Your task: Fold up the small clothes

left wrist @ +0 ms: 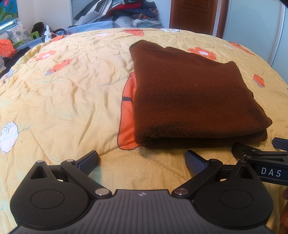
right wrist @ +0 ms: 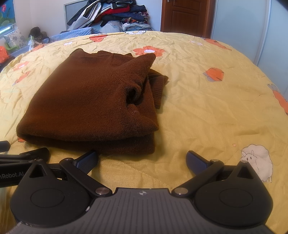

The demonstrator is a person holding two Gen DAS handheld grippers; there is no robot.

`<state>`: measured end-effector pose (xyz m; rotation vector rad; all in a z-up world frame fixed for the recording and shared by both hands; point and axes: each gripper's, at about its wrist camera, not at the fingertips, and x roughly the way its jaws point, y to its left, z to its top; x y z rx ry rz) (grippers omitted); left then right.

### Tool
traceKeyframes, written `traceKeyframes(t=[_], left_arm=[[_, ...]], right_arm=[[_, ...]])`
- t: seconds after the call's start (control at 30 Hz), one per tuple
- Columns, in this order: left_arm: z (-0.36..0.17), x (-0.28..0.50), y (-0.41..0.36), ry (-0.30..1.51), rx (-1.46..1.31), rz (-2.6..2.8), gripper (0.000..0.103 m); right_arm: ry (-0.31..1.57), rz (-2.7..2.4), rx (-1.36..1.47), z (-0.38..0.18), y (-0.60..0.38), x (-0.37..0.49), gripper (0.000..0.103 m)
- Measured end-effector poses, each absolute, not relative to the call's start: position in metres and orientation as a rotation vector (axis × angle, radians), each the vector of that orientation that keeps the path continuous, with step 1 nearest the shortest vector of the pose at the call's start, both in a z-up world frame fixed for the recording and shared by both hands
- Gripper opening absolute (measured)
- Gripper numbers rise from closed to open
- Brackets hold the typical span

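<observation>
Folded brown knit sweater (right wrist: pixel 86 100) on yellow flowered bed quilt (right wrist: pixel 207 108) — centre-left of right-wrist frame. Left tool (left wrist: pixel 142 160), right tool (right wrist: pixel 142 160) both released, empty — right nearer, near fold straight ahead.

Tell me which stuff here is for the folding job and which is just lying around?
For the job:
brown sweater, folded on the yellow quilt
left gripper, open
right gripper, open

Just lying about:
pile of clothes
patterned pillow
wooden door
</observation>
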<state>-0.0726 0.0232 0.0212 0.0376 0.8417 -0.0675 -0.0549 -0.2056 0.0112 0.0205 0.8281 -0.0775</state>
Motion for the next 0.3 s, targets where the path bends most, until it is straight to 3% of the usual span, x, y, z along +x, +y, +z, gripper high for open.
traceKeyframes(t=[0.3], left_arm=[[0.0236,-0.0734,0.0244,0.847,0.041,-0.071,0.103]], right_arm=[[0.83,-0.076,0.02,0.0107,-0.2057,-0.0554,0.103]])
